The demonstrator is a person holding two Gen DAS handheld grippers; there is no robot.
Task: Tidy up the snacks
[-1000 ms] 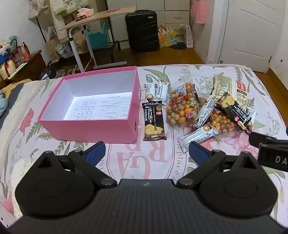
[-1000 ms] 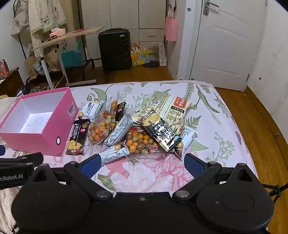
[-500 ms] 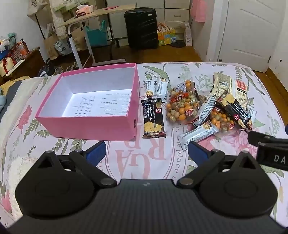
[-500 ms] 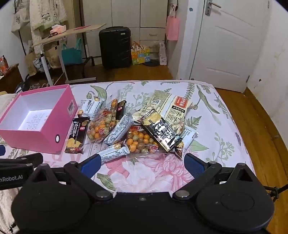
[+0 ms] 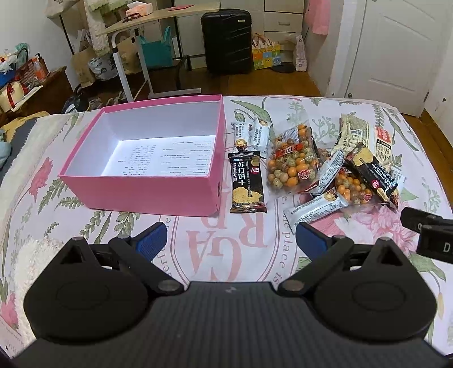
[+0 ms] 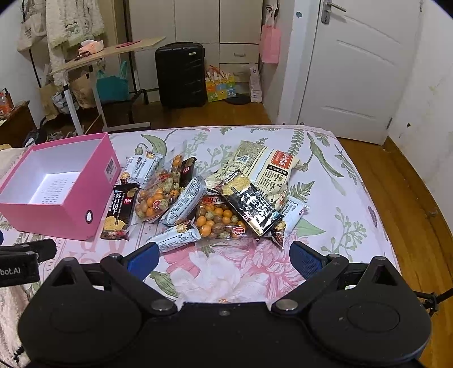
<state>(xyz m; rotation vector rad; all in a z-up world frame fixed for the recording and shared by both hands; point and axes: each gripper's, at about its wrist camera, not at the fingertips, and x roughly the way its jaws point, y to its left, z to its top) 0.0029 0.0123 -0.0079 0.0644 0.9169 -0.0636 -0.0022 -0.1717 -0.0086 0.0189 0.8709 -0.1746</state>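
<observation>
An empty pink box [image 5: 147,192] with a white inside stands on the floral bedspread, also in the right wrist view [image 6: 65,215]. Right of it lies a pile of snacks: a black cracker packet [image 5: 247,182] beside the box, also in the right wrist view [image 6: 119,211], clear bags of coloured nuts [image 5: 293,167] [image 6: 219,220], white-grey bars [image 5: 315,208] [image 6: 175,236], a black foil packet [image 6: 250,206] and beige packets [image 6: 269,169]. My left gripper [image 5: 230,239] is open and empty, short of the box and packet. My right gripper [image 6: 223,256] is open and empty, just short of the pile.
The bedspread [image 6: 232,271] ends at its right edge above a wooden floor [image 6: 410,198]. Beyond the bed stand a black suitcase [image 5: 226,41], a side table [image 5: 147,17], bags and a white door [image 6: 356,65]. The right gripper's body shows at the left view's right edge [image 5: 430,237].
Both grippers have shifted slightly; the box and snacks sit a little lower and nearer in view. Nothing was picked up; jaws stay open.
</observation>
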